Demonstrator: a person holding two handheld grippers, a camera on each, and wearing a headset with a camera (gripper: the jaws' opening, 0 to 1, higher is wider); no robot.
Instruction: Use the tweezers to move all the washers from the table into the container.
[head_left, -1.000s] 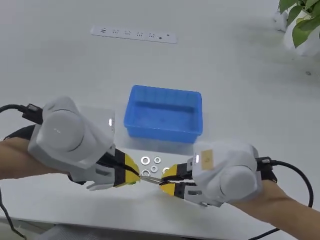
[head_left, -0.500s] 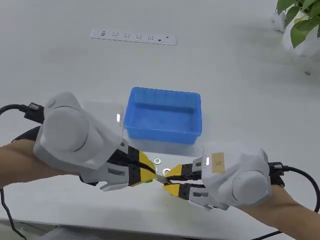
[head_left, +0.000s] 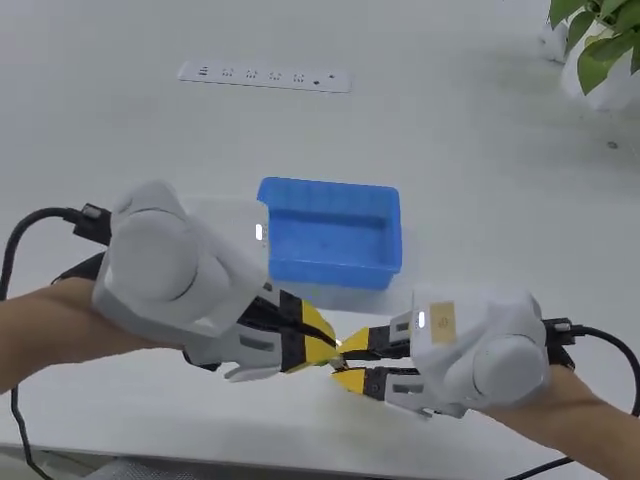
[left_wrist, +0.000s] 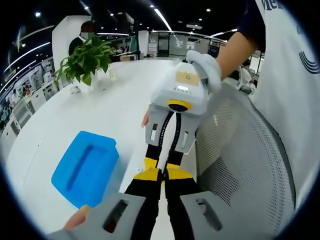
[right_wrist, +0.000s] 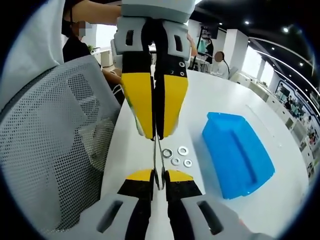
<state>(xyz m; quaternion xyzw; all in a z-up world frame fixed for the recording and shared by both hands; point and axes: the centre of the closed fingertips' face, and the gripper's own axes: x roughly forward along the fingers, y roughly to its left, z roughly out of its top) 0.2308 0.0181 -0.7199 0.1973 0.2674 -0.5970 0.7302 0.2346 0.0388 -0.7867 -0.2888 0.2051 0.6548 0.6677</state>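
Note:
My left gripper (head_left: 322, 338) and my right gripper (head_left: 350, 364) meet tip to tip just in front of the blue container (head_left: 330, 232). A thin metal pair of tweezers (right_wrist: 158, 159) runs from the left gripper's yellow fingers (right_wrist: 137, 102) into the right gripper (right_wrist: 160, 177). Both sets of jaws stand pressed on it. Several silver washers (right_wrist: 176, 156) lie on the white table beside the tweezers, between them and the container (right_wrist: 239, 154). In the left gripper view my left gripper (left_wrist: 162, 175) faces the right gripper's yellow fingertips (left_wrist: 150, 162), with the container (left_wrist: 84, 167) to the left.
A white power strip (head_left: 264, 76) lies at the far side of the table and a green plant (head_left: 598, 40) stands at the far right. The table's near edge runs just below the grippers. A grey mesh chair (right_wrist: 60, 125) sits behind.
Both grippers have shifted right and closed in on each other; the left one now covers the washers in the head view. The tweezers stay between the tips.

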